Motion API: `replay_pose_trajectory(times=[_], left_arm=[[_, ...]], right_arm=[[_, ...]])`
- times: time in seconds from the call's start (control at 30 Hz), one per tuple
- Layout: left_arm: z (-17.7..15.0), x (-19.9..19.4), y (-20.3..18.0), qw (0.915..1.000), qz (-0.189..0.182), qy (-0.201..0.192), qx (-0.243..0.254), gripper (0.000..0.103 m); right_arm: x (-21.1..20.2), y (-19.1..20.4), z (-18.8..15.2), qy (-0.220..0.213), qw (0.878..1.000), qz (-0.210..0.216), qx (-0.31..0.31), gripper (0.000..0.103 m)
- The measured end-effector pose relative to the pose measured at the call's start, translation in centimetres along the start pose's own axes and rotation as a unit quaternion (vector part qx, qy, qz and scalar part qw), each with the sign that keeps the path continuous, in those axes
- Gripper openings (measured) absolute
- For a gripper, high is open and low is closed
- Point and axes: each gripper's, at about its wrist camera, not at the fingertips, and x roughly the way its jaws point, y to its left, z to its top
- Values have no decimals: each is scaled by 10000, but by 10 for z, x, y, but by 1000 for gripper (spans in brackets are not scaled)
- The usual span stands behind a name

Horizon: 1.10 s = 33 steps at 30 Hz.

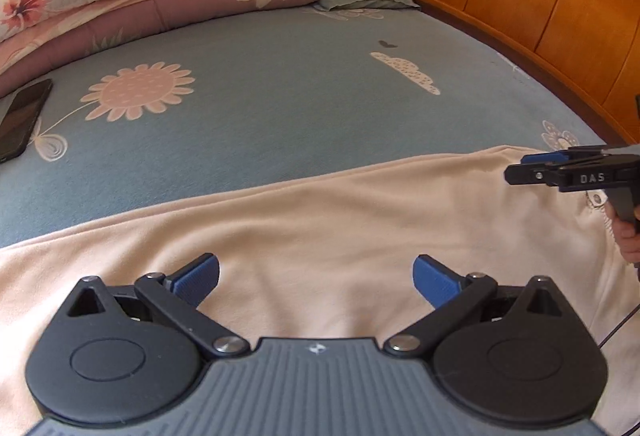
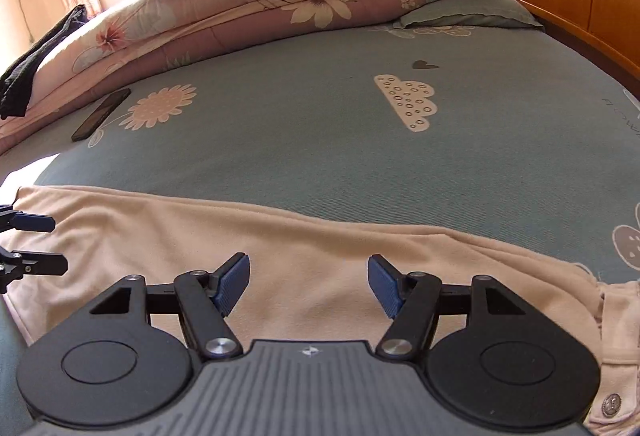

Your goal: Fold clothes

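So I've got a cream garment point(image 1: 340, 220) spread across the near edge of the bed, on the blue-grey sheet point(image 1: 280, 84) with the flower and cloud prints. It lies mostly flat with a few soft ripples. At its right end there's a button placket point(image 2: 612, 392), so I'm guessing that's the collar or front end, but I can't see the whole shape, so no idea how many folds are already in it.

Both tongs are hanging over the cloth with nothing in them. The left gripper point(image 1: 316, 276) is spread wide, the right gripper point(image 2: 309, 278) a bit less wide but clearly parted too.

Handling-wise this looks like light, floppy knit: zero stiffness, it'll sag and drape the second I lift it, and it'll probably cling a little to the sheet instead of sliding. Not fragile. The ribbed blue pads point(image 2: 234, 282) should bite fine on it.

I'd pinch at an edge or corner, one tong per end, rather than mid-panel, where I'd likely bunch up a wad or catch the sheet underneath. I'd avoid clamping right on the buttons.
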Motion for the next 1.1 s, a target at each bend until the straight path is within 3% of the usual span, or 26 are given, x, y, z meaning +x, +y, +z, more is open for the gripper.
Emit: replay_pose_trajectory(times=[0.1,0.23,0.37,0.47,0.5,0.57,0.63,0.67,0.7,0.77,0.8,0.83,0.9,1.0,1.1], left_arm=[[14,16,-30,9991,-329,-107,250,102],[28,40,-64,9962,-735,-145,435,102],[16,64,-68,9964,-738,233,347,102],[7,70,-67,9967,-670,308,339,102],[7,70,-67,9967,-663,316,342,102],[7,70,-68,9968,-658,329,321,102],[8,70,-67,9968,-663,341,271,102],[8,69,-67,9968,-664,353,259,102],[7,68,-66,9968,-665,364,248,102],[4,67,-66,9969,-663,337,244,102],[3,66,-65,9970,-662,323,242,102],[2,65,-65,9970,-661,309,240,102],[-1,63,-64,9972,-659,280,236,102],[-6,61,-63,9973,-656,238,231,102],[-7,60,-61,9971,-689,214,222,102]], right_arm=[[8,-14,6,-43,9998,132,174,70],[23,-1,16,-156,9967,794,26,70],[54,1,12,353,9955,878,64,70],[51,3,10,347,9953,903,-31,71],[53,3,11,348,9949,945,-7,72],[58,5,15,360,9935,1083,21,89],[61,11,23,308,9939,1051,-125,90],[61,14,27,264,9942,1020,-223,85],[57,14,32,212,9941,1012,-323,71],[47,2,43,12,9945,1012,-269,59],[43,-5,48,-79,9948,961,-340,46],[43,-10,53,-108,9953,791,-551,41],[49,-18,60,-31,9933,494,-1048,38],[59,-25,60,247,9853,720,-1532,37],[59,-18,48,439,9699,765,-2270,37]])
